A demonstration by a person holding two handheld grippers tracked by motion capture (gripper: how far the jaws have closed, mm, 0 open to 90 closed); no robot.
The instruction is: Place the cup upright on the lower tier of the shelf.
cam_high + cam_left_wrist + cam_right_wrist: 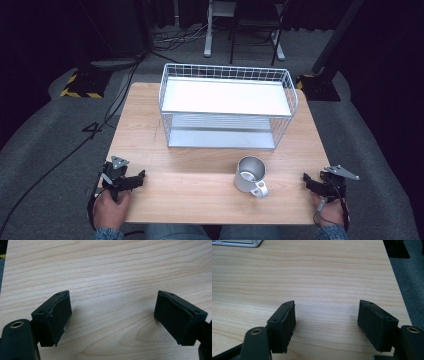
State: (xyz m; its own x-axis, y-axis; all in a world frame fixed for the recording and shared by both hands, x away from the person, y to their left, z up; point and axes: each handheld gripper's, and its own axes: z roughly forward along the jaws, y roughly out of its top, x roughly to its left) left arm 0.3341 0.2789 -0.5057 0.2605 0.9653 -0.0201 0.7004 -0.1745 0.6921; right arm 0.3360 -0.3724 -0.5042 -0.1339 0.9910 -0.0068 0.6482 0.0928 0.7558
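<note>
In the high view, a light wooden table (200,195) stands on grey carpet, and a white wire rack (227,106) with two shelves sits on its far half, both shelves bare. A metal mug (250,175) stands upright on the near half of the table, right of centre, its open mouth up and its handle turned toward the near edge. The left gripper (141,176) rests at the near left corner of the table, held by the person's left hand (109,210), with its jaws pointing right along the tabletop; it is well apart from the mug. The right gripper (306,179) sits at the near right edge, held by the right hand (330,212), with its jaws pointing left toward the mug; it is nearer to the mug than the left one but not touching it. In the left gripper view, the left gripper (112,315) has its two black jaws spread wide, with nothing between them except bare wood grain just below. In the right gripper view, the right gripper (326,322) likewise stands wide open and holds nothing, its jaws low over the tabletop; the table's right edge and the grey carpet (412,290) lie to the right, and a corner of the rack's base (239,243) shows at the far left.
</note>
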